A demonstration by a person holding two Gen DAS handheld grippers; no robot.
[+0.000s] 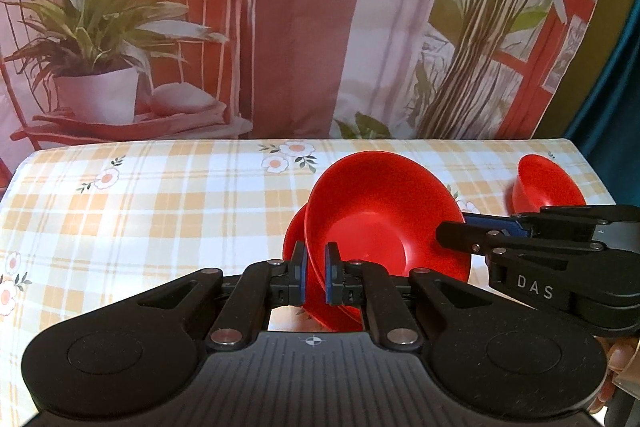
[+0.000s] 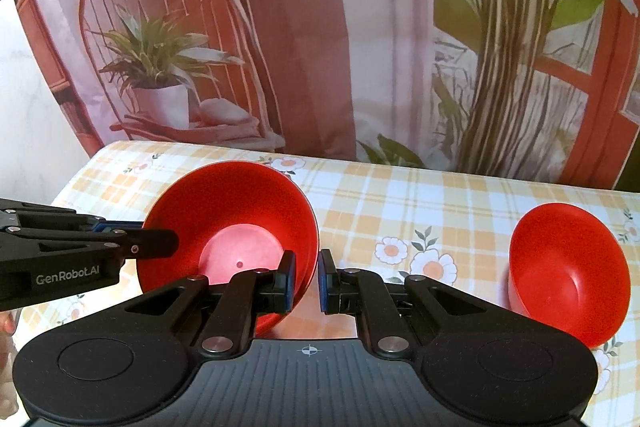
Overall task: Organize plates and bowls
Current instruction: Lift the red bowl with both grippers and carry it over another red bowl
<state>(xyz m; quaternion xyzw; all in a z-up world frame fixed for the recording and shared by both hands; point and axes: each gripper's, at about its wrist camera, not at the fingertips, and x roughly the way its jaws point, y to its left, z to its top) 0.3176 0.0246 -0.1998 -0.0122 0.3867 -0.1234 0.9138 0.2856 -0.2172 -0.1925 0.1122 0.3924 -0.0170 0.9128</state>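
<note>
**Two-gripper carry of the red bowl — keep it level, set it down clean**

I have the red bowl pinched on opposite rims. My left gripper clamps its near-left rim, jaws narrow with the wall between the pads. My right gripper clamps the opposite rim, also narrow. The bowl is tilted, mouth toward the cameras, over the checked tablecloth. I can't tell whether its base touches the cloth. In the left view a second red edge shows behind it, possibly another dish; unclear.

The second red bowl lies well apart to the right, tipped on its side on the cloth.

To do this step well, I judge both hands must move together so the rim doesn't twist. Level the bowl before release. Let one gripper go first, the other steadying. Thin plastic rim: slip risk if the hands drift apart. Likely next: stack it with the other bowl.
</note>
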